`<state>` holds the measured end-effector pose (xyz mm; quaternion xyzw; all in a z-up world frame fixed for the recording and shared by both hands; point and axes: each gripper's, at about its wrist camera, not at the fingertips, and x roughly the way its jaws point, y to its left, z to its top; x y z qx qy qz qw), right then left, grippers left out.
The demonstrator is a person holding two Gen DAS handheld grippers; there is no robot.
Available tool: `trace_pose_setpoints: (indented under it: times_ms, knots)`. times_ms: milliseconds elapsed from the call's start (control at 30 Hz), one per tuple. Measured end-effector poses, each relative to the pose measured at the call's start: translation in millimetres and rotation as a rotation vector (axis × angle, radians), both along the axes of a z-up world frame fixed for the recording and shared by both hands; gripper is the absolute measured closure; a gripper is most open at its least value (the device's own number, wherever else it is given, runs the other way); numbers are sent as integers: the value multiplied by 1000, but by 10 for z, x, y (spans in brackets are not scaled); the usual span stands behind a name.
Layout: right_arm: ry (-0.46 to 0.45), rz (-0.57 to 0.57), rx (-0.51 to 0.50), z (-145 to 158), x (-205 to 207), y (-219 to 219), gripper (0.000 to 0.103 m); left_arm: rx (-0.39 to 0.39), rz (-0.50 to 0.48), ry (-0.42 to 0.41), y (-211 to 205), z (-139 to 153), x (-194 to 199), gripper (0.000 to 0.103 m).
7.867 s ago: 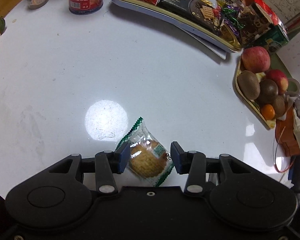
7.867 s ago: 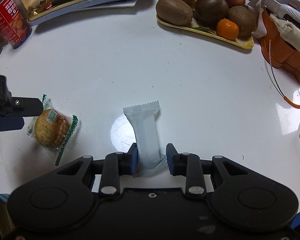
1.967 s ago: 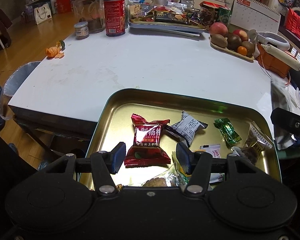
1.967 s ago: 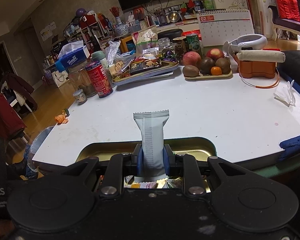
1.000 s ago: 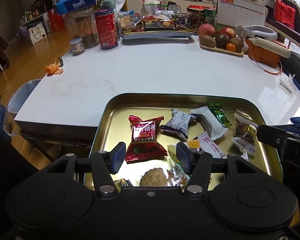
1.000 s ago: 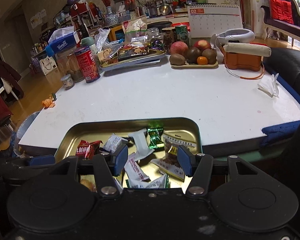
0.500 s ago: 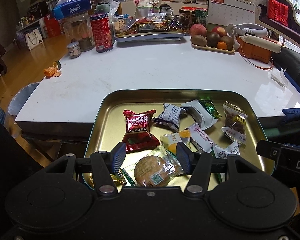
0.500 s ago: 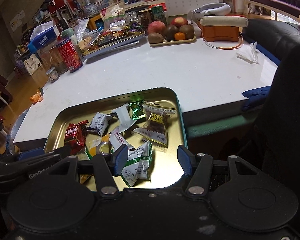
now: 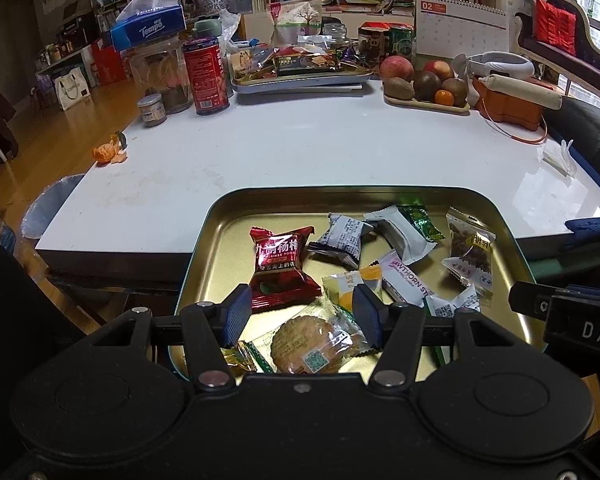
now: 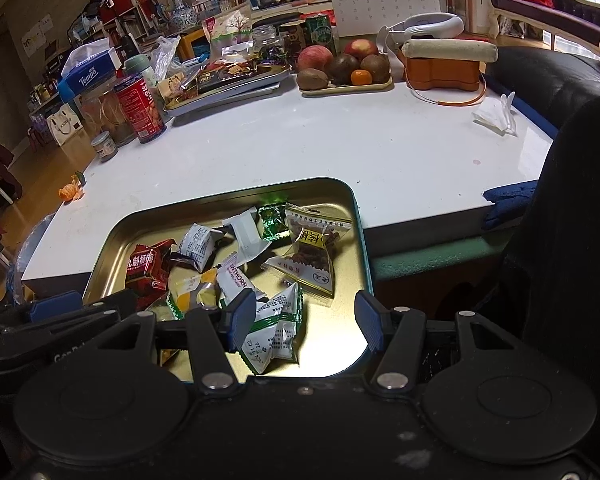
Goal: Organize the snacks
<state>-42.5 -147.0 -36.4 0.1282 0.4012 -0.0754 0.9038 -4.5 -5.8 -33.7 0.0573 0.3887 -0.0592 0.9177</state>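
A gold tin tray (image 9: 216,240) (image 10: 112,240) sits below the near edge of the white table and holds several wrapped snacks. The round cookie in a clear green-edged wrapper (image 9: 312,344) lies in its near part, under my open left gripper (image 9: 302,318). A red packet (image 9: 278,266), a white bar (image 9: 400,232) (image 10: 246,236) and a clear nut packet (image 10: 314,254) lie further in. My right gripper (image 10: 304,322) is open and empty above the tray's right near corner, over a green-and-white packet (image 10: 276,328).
The white table (image 9: 300,148) carries a second snack tray (image 9: 300,74), a fruit plate (image 9: 424,100), a red can (image 9: 206,76), a small jar (image 9: 152,110), an orange holder (image 9: 508,104) and orange peel (image 9: 108,154). A black sofa arm (image 10: 540,76) is on the right.
Both grippers have let go of their snacks into the tin tray: the cookie from the left, the white bar from the right. Both have drawn back slightly and stand open.
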Motion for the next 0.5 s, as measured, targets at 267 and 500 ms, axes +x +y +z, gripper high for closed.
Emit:
trace_pose_setpoints:
  times_ms: [267,500]
  knots:
    - [7,-11,-2,-15,8,-5,45,2,1,8,7,-15,15,42]
    - [13,-11,7,-22,17,-8,45,5,5,19,3,-25,31,42]
